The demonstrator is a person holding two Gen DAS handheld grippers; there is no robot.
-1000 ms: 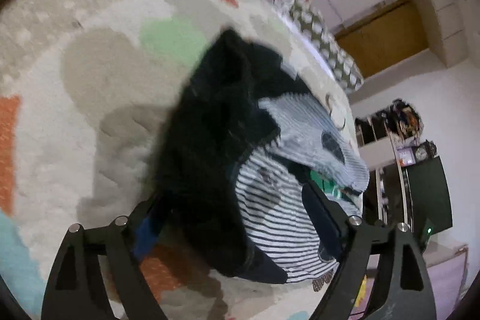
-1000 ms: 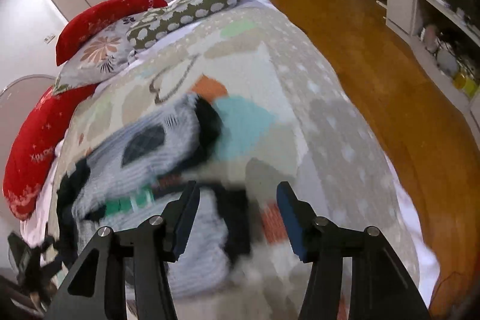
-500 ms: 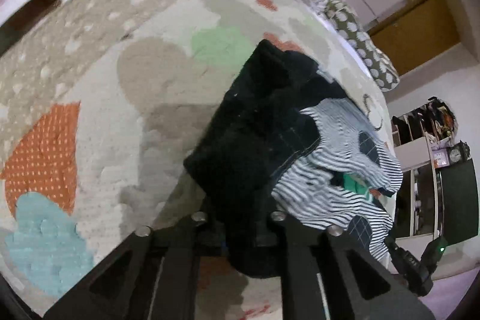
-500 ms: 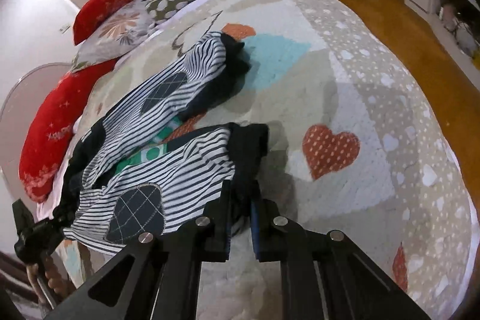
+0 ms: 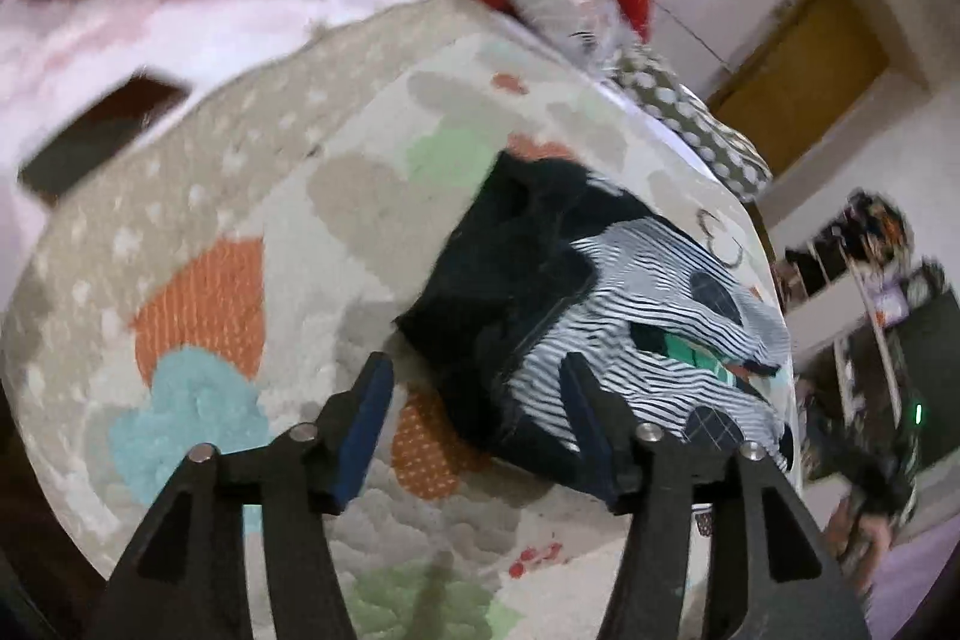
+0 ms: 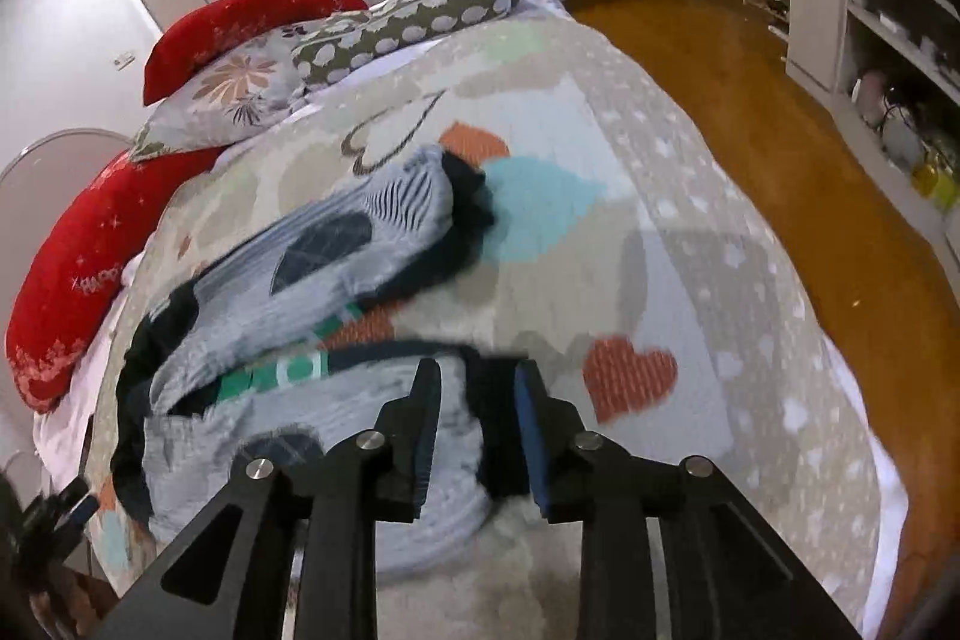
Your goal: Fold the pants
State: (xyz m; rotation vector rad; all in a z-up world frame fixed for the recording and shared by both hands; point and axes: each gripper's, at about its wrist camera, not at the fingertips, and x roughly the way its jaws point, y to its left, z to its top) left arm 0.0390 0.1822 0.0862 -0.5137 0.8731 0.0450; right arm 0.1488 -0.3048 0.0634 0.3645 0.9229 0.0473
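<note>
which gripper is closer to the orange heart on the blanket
Right. The right gripper hangs over the striped pants' dark cuff, jaws opening, the orange heart just beside it. The left gripper opens at the pants' far, dark waist end.

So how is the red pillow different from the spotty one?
The red pillow is plain bright red, long and curved around the bed's head end; the spotty pillow is olive-green with pale blobs, shorter and straight like a roll. The red one lies nearer the wall. Both rest on the bed beyond the striped pants.

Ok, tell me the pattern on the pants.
Black-and-white stripes with dark cuffs and patches on the pants, clearest in the left wrist view.
</note>
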